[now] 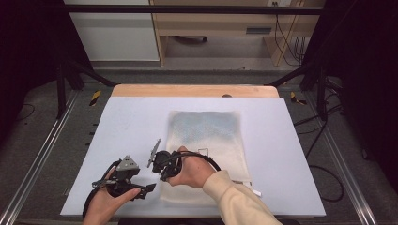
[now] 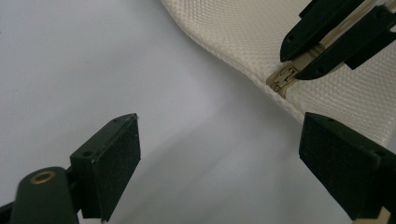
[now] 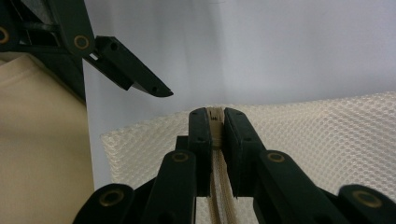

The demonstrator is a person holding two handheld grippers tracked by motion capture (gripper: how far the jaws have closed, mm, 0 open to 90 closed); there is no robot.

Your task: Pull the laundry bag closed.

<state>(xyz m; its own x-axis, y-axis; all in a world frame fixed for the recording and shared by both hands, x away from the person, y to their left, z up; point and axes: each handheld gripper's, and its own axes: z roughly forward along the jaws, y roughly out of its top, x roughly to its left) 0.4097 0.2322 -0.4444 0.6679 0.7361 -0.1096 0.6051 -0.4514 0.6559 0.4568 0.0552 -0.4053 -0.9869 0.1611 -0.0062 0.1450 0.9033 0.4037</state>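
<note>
at the near left edge of the one mesh bag [image 1: 206,140] on the table [image 1: 131,126], the right gripper [image 3: 215,122] is clamped on the bag's zipper [image 2: 283,79]. the left gripper [image 2: 219,154], just beside that edge, stands wide over bare table, holding nothing.

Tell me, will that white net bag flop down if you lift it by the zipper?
Probably yes. The mesh bag lies flat and thin on the table, so it looks soft and would likely droop. It seems light, being open netting. The right gripper, shut on the zipper, may drag the whole bag along when pulled.
</note>
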